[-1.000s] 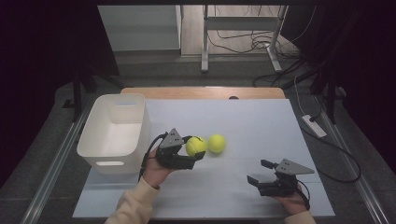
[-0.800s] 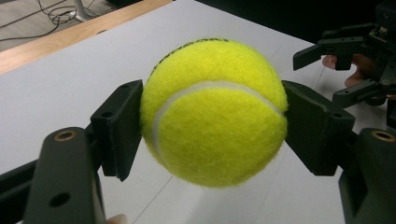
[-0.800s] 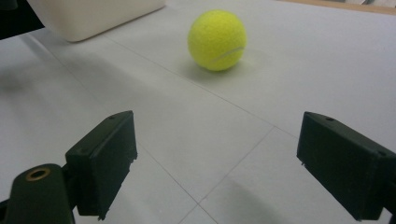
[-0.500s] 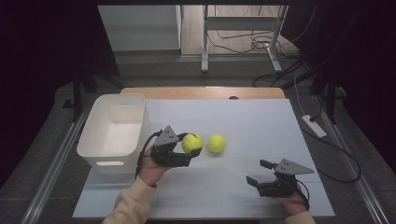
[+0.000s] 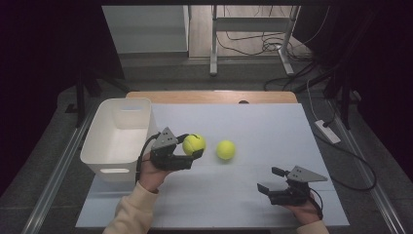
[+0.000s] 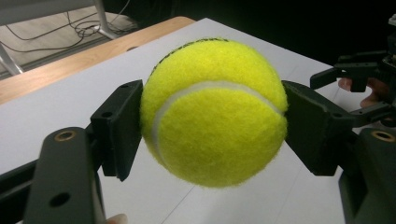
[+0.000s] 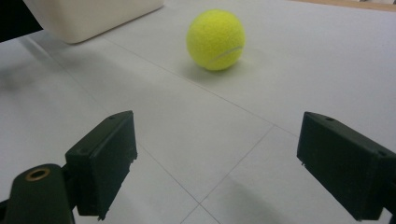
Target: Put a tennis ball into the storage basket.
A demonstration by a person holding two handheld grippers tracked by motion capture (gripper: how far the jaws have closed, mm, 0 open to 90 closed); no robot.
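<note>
Left gripper point(image 5: 194, 152) clamped on fuzzy yellow-green tennis ball point(image 5: 194, 144), pads squeezing both sides, ball lifted off the white desk point(image 5: 272, 122), probably headed for the white plastic bin point(image 5: 117, 134) just to its left. Second fuzzy yellow tennis ball point(image 5: 225, 149) sits loose on the desk near the held one. Right gripper point(image 5: 269, 180) jaws wide, empty (parked low, second ball well ahead of it).

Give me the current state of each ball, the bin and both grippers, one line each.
left gripper: shut on the held tennis ball, lifted off the table.
held tennis ball: clamped between both pads, clear of the surface.
loose tennis ball: resting on the table, untouched.
white bin: upright, nothing visible inside.
right gripper: open, holding nothing, low over the table.
</note>
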